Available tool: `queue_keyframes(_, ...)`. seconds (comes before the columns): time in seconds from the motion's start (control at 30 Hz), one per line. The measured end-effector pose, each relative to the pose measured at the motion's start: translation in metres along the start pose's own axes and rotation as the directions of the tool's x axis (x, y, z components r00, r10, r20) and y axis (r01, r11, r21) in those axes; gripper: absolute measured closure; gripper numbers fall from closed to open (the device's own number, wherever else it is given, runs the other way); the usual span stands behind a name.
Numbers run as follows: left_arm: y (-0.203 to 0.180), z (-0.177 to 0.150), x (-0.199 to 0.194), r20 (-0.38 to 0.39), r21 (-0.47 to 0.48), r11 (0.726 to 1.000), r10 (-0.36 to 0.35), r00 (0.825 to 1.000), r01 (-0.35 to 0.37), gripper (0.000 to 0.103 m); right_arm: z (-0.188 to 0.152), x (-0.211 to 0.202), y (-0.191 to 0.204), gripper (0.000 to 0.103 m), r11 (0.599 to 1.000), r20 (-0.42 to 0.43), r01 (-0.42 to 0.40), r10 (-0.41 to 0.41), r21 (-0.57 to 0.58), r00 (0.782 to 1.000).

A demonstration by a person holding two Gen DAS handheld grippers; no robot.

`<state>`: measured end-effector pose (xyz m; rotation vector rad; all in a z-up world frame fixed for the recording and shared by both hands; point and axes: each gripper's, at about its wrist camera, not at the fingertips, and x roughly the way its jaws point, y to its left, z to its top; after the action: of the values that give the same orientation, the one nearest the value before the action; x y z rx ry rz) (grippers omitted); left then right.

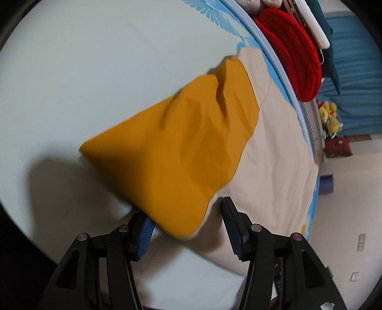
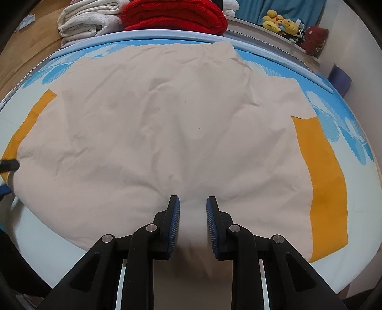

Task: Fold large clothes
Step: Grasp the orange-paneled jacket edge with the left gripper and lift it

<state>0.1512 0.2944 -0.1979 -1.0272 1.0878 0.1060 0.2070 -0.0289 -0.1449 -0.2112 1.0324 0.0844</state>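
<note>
A large cream garment point(image 2: 167, 124) with mustard-yellow sleeves lies spread flat on the bed sheet point(image 2: 334, 124), which is blue with a leaf pattern. My right gripper point(image 2: 193, 199) is at the garment's near hem. Its jaws are closed on a bunched fold of cream cloth, and creases radiate from the grip. The right sleeve point(image 2: 322, 186) lies flat. In the left wrist view, the left sleeve point(image 1: 181, 147) is doubled over, its corner lying between the wide-apart jaws of my left gripper point(image 1: 186, 214); the pads do not press on it.
Folded red knitwear point(image 2: 174, 14) and white blankets point(image 2: 88, 21) are stacked beyond the bed's far edge. Yellow plush toys point(image 2: 281, 22) sit on a ledge at the back right, with a purple box point(image 2: 340, 80) below. Wooden floor point(image 2: 21, 54) lies to the left.
</note>
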Motion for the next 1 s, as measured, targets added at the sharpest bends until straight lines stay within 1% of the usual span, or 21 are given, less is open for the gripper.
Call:
queue_keyframes(0.07, 0.002, 0.002, 0.001, 0.02, -0.01, 1.0, -0.019, 1.0, 0.019, 0.053, 0.0, 0.001, -0.002, 0.078, 1.0, -0.002, -0.006, 0.006, 0.0, 1.0)
queue_keyframes(0.27, -0.001, 0.009, 0.005, 0.073, -0.003, 0.999, -0.041, 0.996, 0.041, 0.053, 0.0, 0.001, -0.007, 0.078, 1.0, 0.001, -0.019, 0.019, -0.002, 1.0)
queue_keyframes(0.53, -0.011, 0.014, 0.013, 0.104, 0.007, 0.999, -0.042, 0.994, 0.042, 0.053, -0.003, 0.002, -0.008, 0.078, 1.0, 0.01, -0.014, 0.015, -0.008, 1.0)
queue_keyframes(0.63, -0.014, 0.013, 0.013, 0.104, 0.017, 0.999, -0.032, 0.994, 0.03, 0.059, -0.003, 0.002, -0.008, 0.078, 1.0, 0.013, -0.014, 0.014, -0.006, 1.0)
queue_keyframes(0.7, -0.016, 0.012, 0.012, 0.1, 0.022, 0.999, -0.036, 0.994, 0.034, 0.071, -0.003, 0.0, -0.008, 0.078, 1.0, 0.018, -0.012, 0.012, -0.002, 1.0)
queue_keyframes(0.73, -0.018, 0.011, 0.01, 0.101, 0.027, 0.999, -0.043, 0.994, 0.04, 0.074, -0.003, -0.002, -0.008, 0.078, 1.0, 0.024, -0.01, 0.01, 0.001, 1.0)
queue_keyframes(0.8, -0.023, 0.011, 0.005, 0.104, 0.048, 0.997, -0.061, 0.993, 0.056, 0.088, -0.002, -0.008, -0.009, 0.078, 1.0, 0.049, -0.006, 0.005, 0.015, 0.999)
queue_keyframes(0.9, -0.037, 0.01, -0.006, 0.121, 0.112, 0.992, -0.066, 0.991, 0.052, 0.091, 0.002, -0.023, -0.007, 0.078, 0.999, 0.113, -0.005, 0.001, 0.035, 0.994)
queue_keyframes(1.0, -0.052, 0.008, -0.023, 0.147, 0.169, 0.984, -0.082, 0.986, 0.057, 0.093, 0.005, -0.043, 0.003, 0.078, 0.999, 0.19, 0.007, -0.013, 0.032, 0.982)
